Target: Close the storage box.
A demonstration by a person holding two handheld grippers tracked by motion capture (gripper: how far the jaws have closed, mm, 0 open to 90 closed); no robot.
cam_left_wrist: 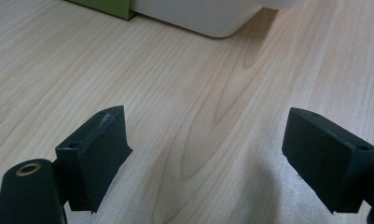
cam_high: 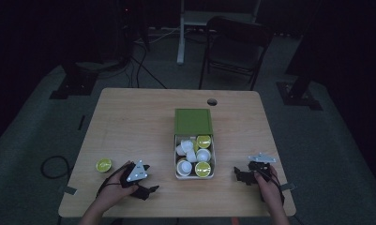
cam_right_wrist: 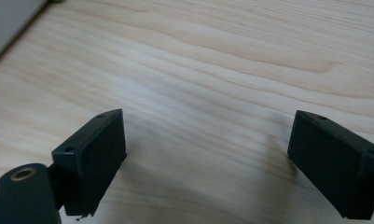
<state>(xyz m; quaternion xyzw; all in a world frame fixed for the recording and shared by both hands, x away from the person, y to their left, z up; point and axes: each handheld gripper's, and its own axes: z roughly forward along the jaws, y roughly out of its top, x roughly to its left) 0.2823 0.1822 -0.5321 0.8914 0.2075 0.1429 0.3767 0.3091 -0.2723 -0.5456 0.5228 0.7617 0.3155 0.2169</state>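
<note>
A white box (cam_high: 177, 165) with a green lid (cam_high: 192, 122) slid back stands mid-table; it holds several white and yellow-green capsules (cam_high: 203, 169). One more capsule (cam_high: 103, 165) lies alone near the table's left edge. My left gripper (cam_high: 148, 189) rests on the table near the front edge, left of the box, jaws open over bare wood. In the left gripper view (cam_left_wrist: 205, 140) the box's white corner (cam_left_wrist: 208, 18) lies ahead. My right gripper (cam_high: 239, 176) rests right of the box, also open with nothing between its jaws, as the right gripper view (cam_right_wrist: 208, 140) shows.
The wooden table (cam_high: 129, 122) has a round cable hole (cam_high: 212, 101) at its back edge. A folding chair (cam_high: 237, 47) and a stand base (cam_high: 78, 82) sit on the dark floor beyond. A cable loop (cam_high: 54, 166) lies on the floor at left.
</note>
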